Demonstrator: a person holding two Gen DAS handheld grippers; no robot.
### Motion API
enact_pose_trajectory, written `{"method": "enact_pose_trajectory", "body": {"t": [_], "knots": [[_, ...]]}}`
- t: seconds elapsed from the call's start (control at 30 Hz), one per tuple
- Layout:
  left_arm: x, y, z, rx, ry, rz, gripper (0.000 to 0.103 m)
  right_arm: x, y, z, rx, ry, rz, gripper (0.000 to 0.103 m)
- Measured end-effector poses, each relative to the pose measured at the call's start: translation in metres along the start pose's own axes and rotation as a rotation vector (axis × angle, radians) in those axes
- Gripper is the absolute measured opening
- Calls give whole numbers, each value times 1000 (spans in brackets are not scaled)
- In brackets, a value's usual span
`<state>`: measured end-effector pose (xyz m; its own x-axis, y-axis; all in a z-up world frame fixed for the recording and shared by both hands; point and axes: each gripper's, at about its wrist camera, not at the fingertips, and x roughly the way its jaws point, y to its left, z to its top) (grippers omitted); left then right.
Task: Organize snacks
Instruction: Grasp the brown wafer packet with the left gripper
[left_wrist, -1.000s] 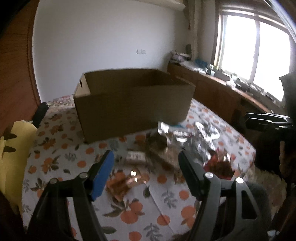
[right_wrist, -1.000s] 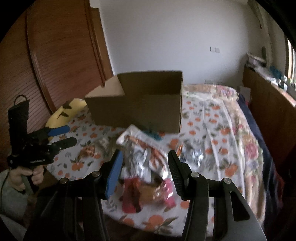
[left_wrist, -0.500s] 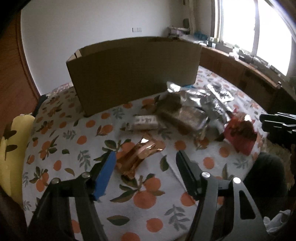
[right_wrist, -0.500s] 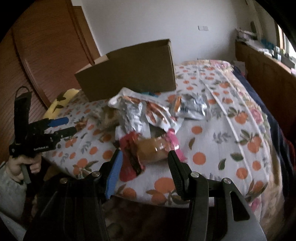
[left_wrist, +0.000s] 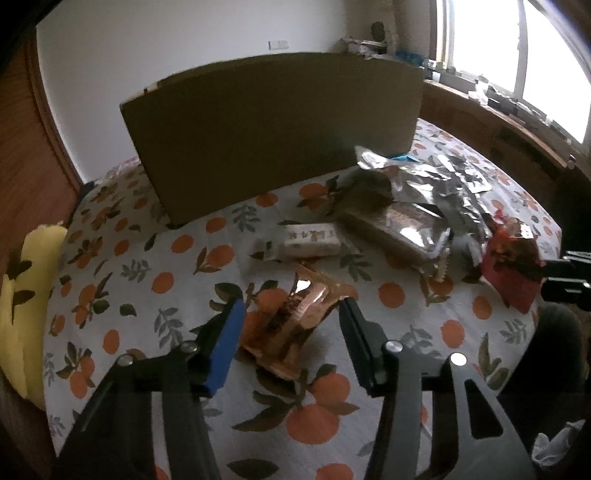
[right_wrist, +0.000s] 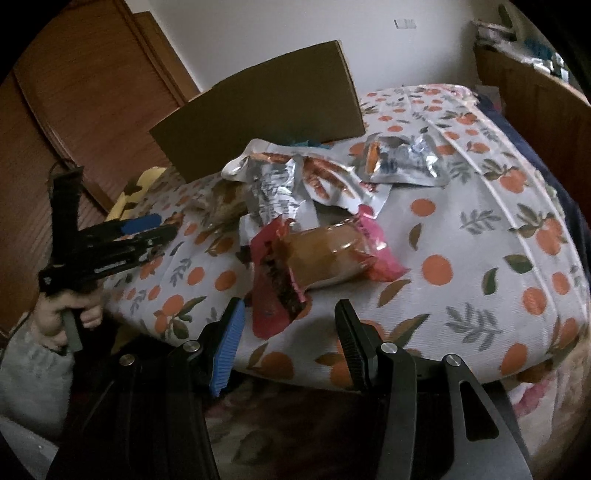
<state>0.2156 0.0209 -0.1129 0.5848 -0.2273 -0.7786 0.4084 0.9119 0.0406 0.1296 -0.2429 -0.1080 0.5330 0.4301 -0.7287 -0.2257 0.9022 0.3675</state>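
Observation:
My left gripper (left_wrist: 291, 308) is open, its jaws on either side of a copper foil snack packet (left_wrist: 295, 325) lying on the orange-print cloth (left_wrist: 155, 280). A white wrapped bar (left_wrist: 314, 236), a clear pack of brown biscuits (left_wrist: 402, 225) and silver pouches (left_wrist: 417, 181) lie beyond it. My right gripper (right_wrist: 288, 308) is open, just short of a red and pink packet with a brown cake (right_wrist: 317, 254) at the table's near edge. The left gripper also shows in the right wrist view (right_wrist: 147, 227). A brown cardboard box (left_wrist: 273, 129) stands behind the snacks.
A yellow cushion (left_wrist: 18, 295) lies at the table's left edge. A wooden wardrobe (right_wrist: 85, 99) stands to the left, a wooden sideboard under the window (left_wrist: 509, 118) to the right. A silver pouch (right_wrist: 402, 158) lies apart on the cloth.
Both grippers have moved forward and down towards the snacks. The left now straddles the copper packet; the right has closed in on the red and pink packet. Both stay open.

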Motion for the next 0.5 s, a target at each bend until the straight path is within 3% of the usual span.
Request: {"method": "enact_pose_trajectory", "body": {"t": [0.13,0.23,0.3,0.5], "knots": [[7,4,-1,-25,10,-15,50,5,2,3,2,7,22,52],[8,5,-1,-41,8,-37,38,9,2,9,4,7,24,52],[8,4,0,-45,4,-37,23,12,-1,13,16,10,27,52],[6,-3,-4,-34,-13,-40,20,17,-10,27,51,1,-32,52]]}}
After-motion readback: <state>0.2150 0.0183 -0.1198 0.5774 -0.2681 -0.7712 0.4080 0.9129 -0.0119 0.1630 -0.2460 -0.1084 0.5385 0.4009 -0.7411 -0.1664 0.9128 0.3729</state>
